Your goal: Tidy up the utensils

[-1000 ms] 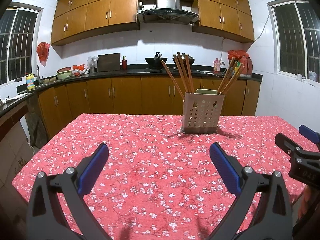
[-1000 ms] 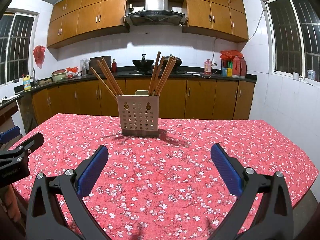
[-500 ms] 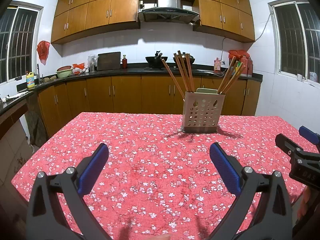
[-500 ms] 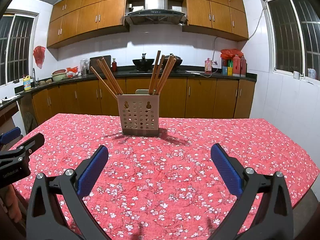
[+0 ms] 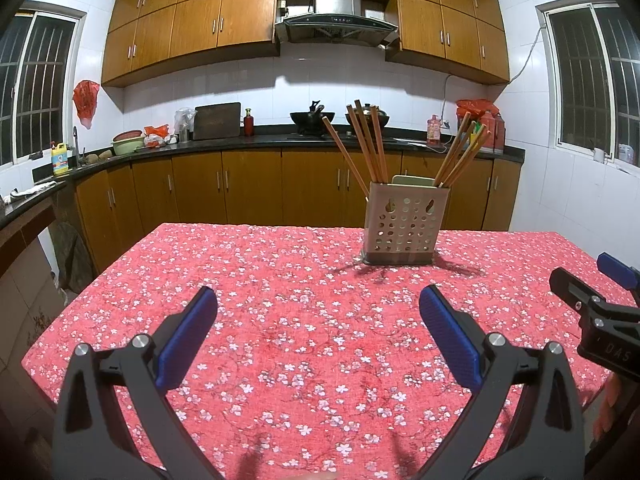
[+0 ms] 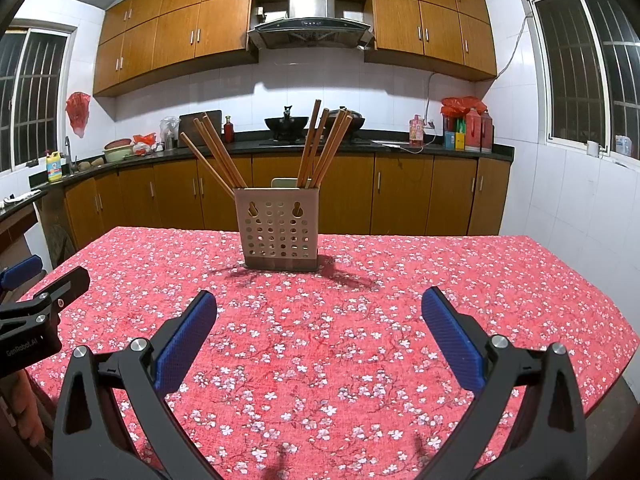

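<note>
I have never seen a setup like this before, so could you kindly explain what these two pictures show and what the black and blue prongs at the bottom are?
No robot is involved: a person holds a two-finger gripper in each hand, and each gripper carries a wide-angle camera looking along its fingers. One picture comes from the left gripper, the other from the right gripper; each also glimpses the other at its edge. The blue pads are the fingertips. Both grippers are open and hold nothing. On the table's red floral cloth stands a perforated utensil holder with two bunches of wooden chopsticks leaning apart.
</note>
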Demonstrator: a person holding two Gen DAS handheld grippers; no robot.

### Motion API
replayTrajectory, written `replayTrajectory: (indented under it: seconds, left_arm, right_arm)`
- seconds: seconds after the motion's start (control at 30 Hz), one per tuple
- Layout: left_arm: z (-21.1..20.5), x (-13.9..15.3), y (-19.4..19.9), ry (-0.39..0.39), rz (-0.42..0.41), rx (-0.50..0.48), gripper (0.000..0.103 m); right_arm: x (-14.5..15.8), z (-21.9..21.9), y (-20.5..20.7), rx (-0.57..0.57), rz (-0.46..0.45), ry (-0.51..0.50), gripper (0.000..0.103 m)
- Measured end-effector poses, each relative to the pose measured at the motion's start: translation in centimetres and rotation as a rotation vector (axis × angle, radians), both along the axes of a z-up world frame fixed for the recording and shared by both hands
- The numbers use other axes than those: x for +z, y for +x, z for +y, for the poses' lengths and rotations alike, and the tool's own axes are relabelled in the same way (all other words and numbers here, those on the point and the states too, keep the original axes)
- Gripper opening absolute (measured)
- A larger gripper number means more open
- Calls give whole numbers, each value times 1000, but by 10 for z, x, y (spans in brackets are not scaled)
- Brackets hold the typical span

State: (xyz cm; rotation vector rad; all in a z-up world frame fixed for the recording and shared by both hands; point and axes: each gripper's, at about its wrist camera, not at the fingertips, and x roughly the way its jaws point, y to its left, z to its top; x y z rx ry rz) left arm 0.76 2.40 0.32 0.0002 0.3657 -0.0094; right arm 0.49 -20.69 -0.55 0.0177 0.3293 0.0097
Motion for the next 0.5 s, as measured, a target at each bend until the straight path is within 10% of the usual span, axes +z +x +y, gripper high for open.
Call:
replayTrajectory:
  seconds: [0.5]
  left_arm:
    - [-1,-4,0,-1,5,-3,99]
  right_arm:
    - [-2,-1,-1,-1,4,5,101]
